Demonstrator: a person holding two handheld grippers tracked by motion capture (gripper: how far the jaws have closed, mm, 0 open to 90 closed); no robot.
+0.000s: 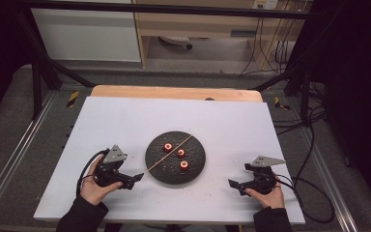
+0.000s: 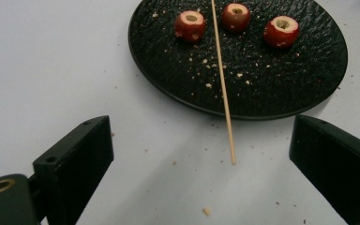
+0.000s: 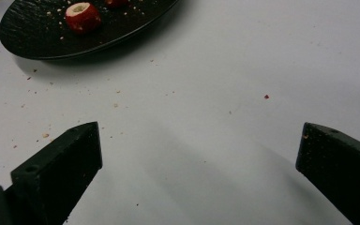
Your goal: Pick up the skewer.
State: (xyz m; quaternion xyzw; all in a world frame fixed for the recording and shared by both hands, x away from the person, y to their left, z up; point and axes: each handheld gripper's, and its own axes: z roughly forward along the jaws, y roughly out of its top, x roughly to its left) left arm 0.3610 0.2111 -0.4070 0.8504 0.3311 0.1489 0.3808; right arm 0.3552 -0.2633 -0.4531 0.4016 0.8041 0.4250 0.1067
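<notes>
A thin, pale wooden skewer point(image 2: 223, 79) is laid straight across a round black plate point(image 1: 157, 169), which serves here as the landmark. The plate's surface is seen to be rough and pebbled, and it is strewn with light crumbs. The skewer is bare along its visible length; one end overhangs the plate's rim on the side nearest the left gripper point(image 1: 136, 178) and rests on the white table point(image 1: 125, 121), while the rest runs over the plate's middle toward its far rim.

Three small red fruits with hollowed, pale centres are set on the plate. One fruit point(image 2: 190, 25) is placed on one side of the skewer, just beside it, and the other two point(image 2: 236, 16) point(image 2: 281, 31) on the other side; none is threaded on it. In the high view they are seen as one point(image 1: 167, 147) on the far side of the stick and two point(image 1: 180, 152) point(image 1: 184, 165) on the near side.

The left gripper is held just beside the plate's left edge, its jaws spread wide and empty, with the skewer's free end lying on the table between and ahead of them, untouched. The right gripper point(image 1: 234, 183) is held well apart from the plate on its right side, jaws likewise spread wide over bare table, nothing between them. In the right gripper view, the plate's edge and one fruit point(image 3: 83, 16) are seen at the upper left.
</notes>
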